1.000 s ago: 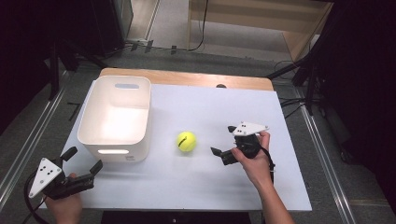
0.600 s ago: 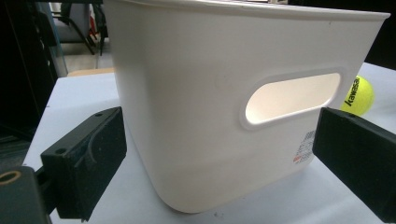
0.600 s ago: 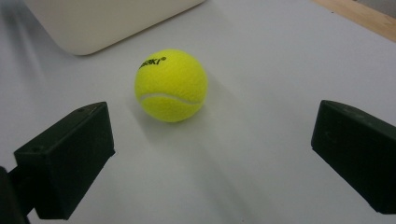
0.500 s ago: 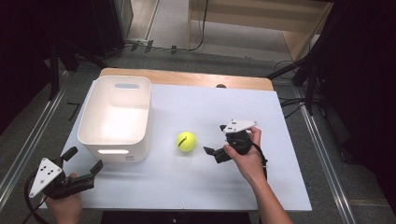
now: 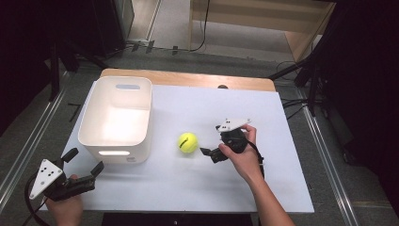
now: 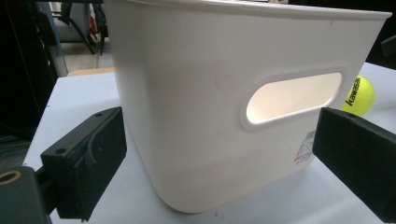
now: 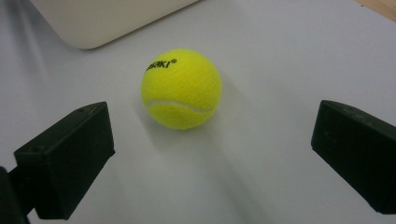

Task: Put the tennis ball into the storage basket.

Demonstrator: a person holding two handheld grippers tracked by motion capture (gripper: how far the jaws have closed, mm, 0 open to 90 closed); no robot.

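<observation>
A yellow tennis ball lies on the white table top, just right of a white plastic bin. My right gripper is held low right beside the ball, open, its jaws pointing left at it. In the right gripper view the ball sits just ahead of the open right gripper, not between the jaws. My left gripper is open near the table's front left corner, facing the bin's near wall. The left gripper view has the bin close up with its handle slot, and the ball behind its right edge.
The bin looks empty from above. A wooden strip runs along the table's far edge. Dark floor, cables and metal rails surround the table. Bare table top lies right of the right hand.
My right gripper has moved left across the table, closing in on the ball. The left gripper, the ball and the bin have stayed put.
</observation>
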